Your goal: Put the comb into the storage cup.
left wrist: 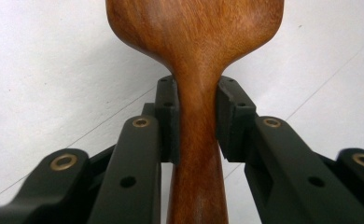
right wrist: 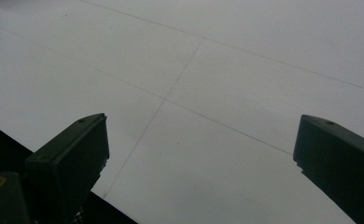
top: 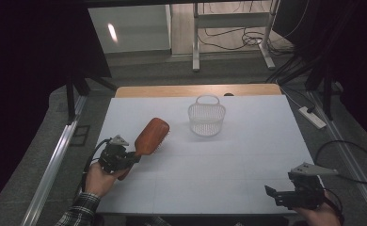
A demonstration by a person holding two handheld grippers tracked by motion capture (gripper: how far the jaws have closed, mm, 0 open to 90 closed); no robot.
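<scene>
The left tongs (top: 133,159) are clenched on the narrow neck of a wooden hairbrush (top: 150,135), just where the handle widens into the head; in the left gripper view the two black pads press the wood (left wrist: 196,116) from either side, with the handle running back between the jaws. The hairbrush is held off the white surface (top: 210,165) at its left side, head angled up and away from the person, bristles facing down and to the right. A small white mesh basket (top: 206,119) stands upright farther back near the middle, well apart from the brush, and looks like the likely destination. The right tongs (top: 272,193) hang released near the front right corner, jaws spread wide over bare surface (right wrist: 208,93) and grasping nothing. The main risk I see is the grip itself: the neck is smooth, rounded and tapered, and the heavy head sits far out in front of the pads, so a quick swing toward the basket could let the brush pivot or slide forward out of the jaws. The basket also seems light and narrow next to the brush, so a low approach could knock it or tip it over, and the brush may well end up leaning over the rim.
</scene>
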